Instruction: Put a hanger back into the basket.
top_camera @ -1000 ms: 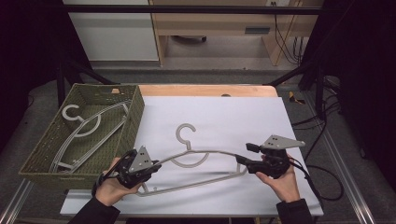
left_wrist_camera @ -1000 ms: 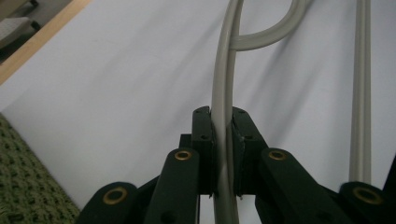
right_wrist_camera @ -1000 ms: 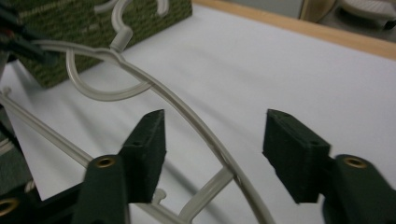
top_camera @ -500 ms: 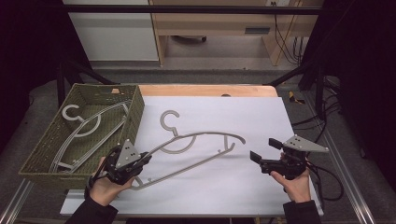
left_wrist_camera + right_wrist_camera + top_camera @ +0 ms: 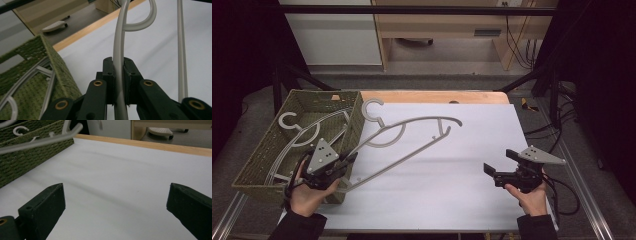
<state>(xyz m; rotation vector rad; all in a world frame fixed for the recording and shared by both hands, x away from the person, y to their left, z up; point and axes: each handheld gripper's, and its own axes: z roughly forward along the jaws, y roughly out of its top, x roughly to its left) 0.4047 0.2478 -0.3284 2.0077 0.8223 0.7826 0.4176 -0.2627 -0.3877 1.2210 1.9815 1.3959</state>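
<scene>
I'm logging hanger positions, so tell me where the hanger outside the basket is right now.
In the high view the grey hanger is at the table's left, its hook by the green basket; the left gripper is shut on its near end, beside the basket's corner.

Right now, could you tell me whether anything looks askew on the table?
Yes: the grey hanger, clamped in the left tongs, is tilted, its hook over the basket rim. Right tongs open.

A recording lab or test room is showing here: a white-topped table [image 5: 452, 165] is standing inside a black metal frame [image 5: 412, 9], dark curtains [image 5: 597, 60] are hanging at both sides, cables [image 5: 517, 35] are trailing down by a plain wooden bench [image 5: 442, 22], and a grey carpeted floor [image 5: 437, 82] is running beneath it all.
</scene>
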